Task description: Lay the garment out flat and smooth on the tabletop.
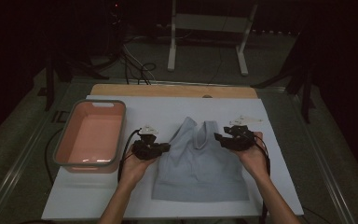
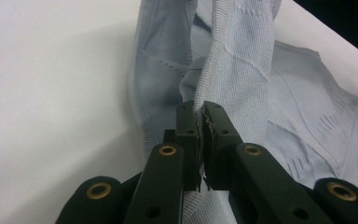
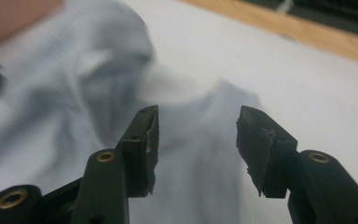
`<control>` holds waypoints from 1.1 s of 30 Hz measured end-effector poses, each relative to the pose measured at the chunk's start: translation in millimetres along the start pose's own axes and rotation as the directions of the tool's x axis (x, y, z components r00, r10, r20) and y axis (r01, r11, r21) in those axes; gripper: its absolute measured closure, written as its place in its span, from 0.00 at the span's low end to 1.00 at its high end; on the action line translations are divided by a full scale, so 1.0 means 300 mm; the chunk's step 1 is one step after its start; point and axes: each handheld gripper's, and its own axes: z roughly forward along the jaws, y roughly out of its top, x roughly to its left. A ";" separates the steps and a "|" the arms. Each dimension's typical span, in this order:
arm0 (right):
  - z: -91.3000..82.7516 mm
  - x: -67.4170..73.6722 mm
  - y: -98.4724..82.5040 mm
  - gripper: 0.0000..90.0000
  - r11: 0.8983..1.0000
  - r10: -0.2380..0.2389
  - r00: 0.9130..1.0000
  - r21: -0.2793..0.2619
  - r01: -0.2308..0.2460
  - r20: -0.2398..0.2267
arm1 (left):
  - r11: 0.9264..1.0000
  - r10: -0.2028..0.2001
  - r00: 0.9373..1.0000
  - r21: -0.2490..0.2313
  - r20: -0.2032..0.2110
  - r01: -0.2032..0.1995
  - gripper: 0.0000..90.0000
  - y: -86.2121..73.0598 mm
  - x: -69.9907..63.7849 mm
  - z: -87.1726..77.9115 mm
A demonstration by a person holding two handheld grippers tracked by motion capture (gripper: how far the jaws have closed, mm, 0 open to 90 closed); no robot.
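Pinching a raised fold of the pale blue knit tank top (image 2: 242, 60) between pressed-together jaws, at its left armhole edge: left gripper (image 2: 201, 122). Spread apart over the garment's right shoulder strap, nothing between the jaws: right gripper (image 3: 196, 135). Flat on the white table sheet (image 1: 279, 186), hem toward the person. Well left, a pink basin (image 1: 91, 135).

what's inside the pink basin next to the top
The pink basin looks empty in the high view: only its bare floor shows. Its near wall hides a strip of the floor. The light blue top lies outside, on the white board.
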 end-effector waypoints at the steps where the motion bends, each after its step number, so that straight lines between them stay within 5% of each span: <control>1: 0.000 -0.013 -0.017 0.54 1.000 0.003 1.000 0.012 -0.003 0.008 | 1.000 0.000 1.000 0.000 -0.002 0.000 0.96 0.000 -0.001 0.000; 9: 0.006 -0.079 -0.141 0.58 0.991 0.059 0.997 0.120 -0.064 0.040 | 1.000 -0.004 1.000 -0.002 -0.015 0.004 0.96 -0.001 -0.001 -0.001; 17: 0.030 -0.102 -0.212 0.67 0.970 0.091 0.996 0.225 -0.091 0.008 | 1.000 -0.017 0.999 -0.005 -0.028 0.017 0.97 -0.008 0.008 -0.006; 21: 0.019 -0.106 -0.231 0.86 0.966 0.137 0.990 0.227 -0.124 -0.042 | 1.000 -0.024 0.999 -0.005 -0.035 0.024 0.97 -0.011 0.012 -0.008; 24: -0.004 -0.102 -0.236 0.97 0.967 0.127 0.991 0.226 -0.114 -0.046 | 1.000 -0.028 0.999 -0.003 -0.038 0.028 0.97 -0.012 0.015 -0.009; 33: -0.080 -0.108 -0.237 1.00 0.979 0.120 0.993 0.170 -0.116 -0.013 | 0.999 -0.035 0.998 -0.002 -0.044 0.035 0.97 -0.011 0.011 -0.002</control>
